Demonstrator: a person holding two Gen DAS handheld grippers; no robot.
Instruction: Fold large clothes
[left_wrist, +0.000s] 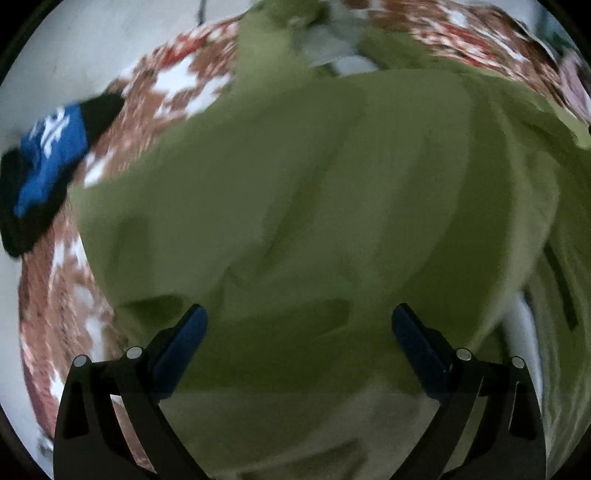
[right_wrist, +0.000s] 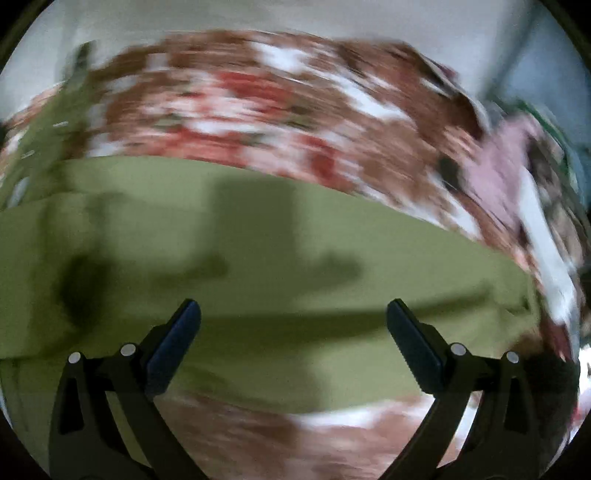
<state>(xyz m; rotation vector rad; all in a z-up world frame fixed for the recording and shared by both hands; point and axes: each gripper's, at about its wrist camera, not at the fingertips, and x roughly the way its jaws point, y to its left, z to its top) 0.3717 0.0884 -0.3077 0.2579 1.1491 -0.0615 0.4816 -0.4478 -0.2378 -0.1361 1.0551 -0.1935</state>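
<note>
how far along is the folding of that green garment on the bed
Early to midway, at a guess. Done: the green garment lies spread on the floral bedspread, one long edge straight in the right wrist view. In hand: nothing; left gripper and right gripper are both open above it. Left: wrinkles and the remaining folds.

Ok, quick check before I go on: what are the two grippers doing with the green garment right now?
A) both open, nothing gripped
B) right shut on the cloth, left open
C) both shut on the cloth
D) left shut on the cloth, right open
A: the left gripper and the right gripper both show jaws spread wide over the green garment, with no cloth pinched between them.
</note>
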